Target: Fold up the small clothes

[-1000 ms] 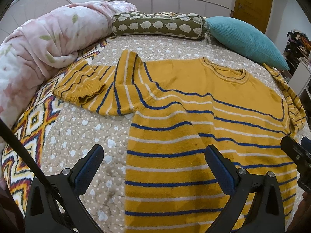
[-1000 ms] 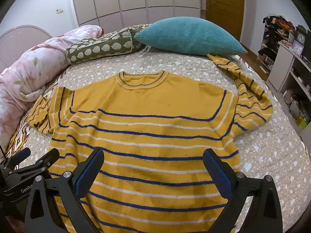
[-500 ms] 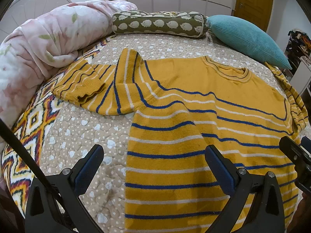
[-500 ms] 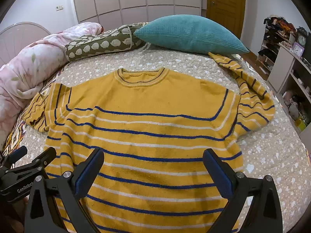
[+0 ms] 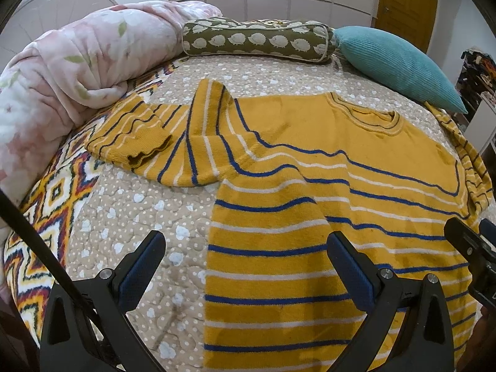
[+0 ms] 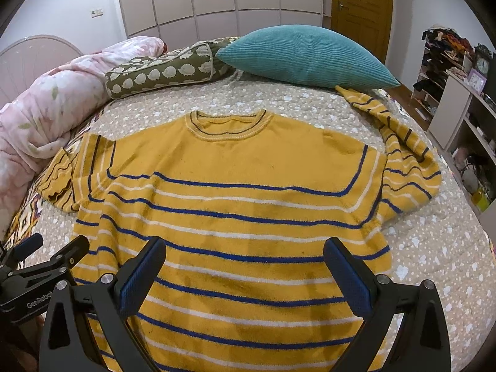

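Note:
A yellow sweater (image 5: 310,161) (image 6: 241,167) with blue and white stripes lies flat, front up, on the bed, neckline at the far side. Its left sleeve (image 5: 145,142) is bent back on itself near the pink duvet. Its right sleeve (image 6: 406,161) is crumpled toward the teal pillow. My left gripper (image 5: 245,263) is open and empty above the sweater's lower left edge. My right gripper (image 6: 245,266) is open and empty above the lower middle of the sweater. The left gripper also shows at the lower left of the right wrist view (image 6: 46,260).
A pink flowered duvet (image 5: 62,74) lies along the left. An olive bolster (image 5: 257,40) and a teal pillow (image 6: 303,55) lie at the head of the bed. The bedspread (image 5: 130,217) is beige with a patterned blanket (image 5: 52,204) at left. Shelves (image 6: 458,93) stand at right.
Both grippers have drawn slightly back and lower over the sweater's lower part. The sweater has not moved, and both stay open.

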{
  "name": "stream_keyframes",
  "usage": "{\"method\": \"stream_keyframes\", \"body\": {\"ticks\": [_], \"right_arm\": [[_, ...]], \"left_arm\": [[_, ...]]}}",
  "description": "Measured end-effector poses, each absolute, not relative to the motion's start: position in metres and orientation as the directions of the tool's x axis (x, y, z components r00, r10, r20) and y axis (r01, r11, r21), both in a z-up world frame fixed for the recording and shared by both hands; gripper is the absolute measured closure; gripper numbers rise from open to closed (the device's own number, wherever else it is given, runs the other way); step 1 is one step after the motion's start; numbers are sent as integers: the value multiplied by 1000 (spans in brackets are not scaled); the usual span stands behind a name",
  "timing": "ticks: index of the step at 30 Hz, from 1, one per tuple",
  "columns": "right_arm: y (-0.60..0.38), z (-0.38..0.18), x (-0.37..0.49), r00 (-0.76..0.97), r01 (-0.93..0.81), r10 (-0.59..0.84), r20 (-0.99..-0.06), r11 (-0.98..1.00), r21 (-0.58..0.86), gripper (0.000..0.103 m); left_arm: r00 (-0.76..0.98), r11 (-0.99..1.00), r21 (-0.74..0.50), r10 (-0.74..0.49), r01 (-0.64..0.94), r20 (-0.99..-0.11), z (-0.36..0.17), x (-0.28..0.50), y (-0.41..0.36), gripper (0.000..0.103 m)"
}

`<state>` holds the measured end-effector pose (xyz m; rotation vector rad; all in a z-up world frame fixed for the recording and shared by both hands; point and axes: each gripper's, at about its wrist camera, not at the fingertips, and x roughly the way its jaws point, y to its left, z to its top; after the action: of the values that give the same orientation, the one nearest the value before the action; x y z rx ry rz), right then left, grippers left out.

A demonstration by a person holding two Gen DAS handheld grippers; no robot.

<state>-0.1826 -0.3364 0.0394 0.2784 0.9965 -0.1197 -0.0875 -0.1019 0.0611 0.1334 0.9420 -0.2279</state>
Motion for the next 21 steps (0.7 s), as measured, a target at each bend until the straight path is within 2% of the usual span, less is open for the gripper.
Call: {"method": "stream_keyframes", "body": {"ticks": [21], "right_arm": [[-337,27,-175,529,191,50,-847,966,177,0]], "left_arm": [[555,973,13,-120,230,-823,55,-83,-96,0]]}}
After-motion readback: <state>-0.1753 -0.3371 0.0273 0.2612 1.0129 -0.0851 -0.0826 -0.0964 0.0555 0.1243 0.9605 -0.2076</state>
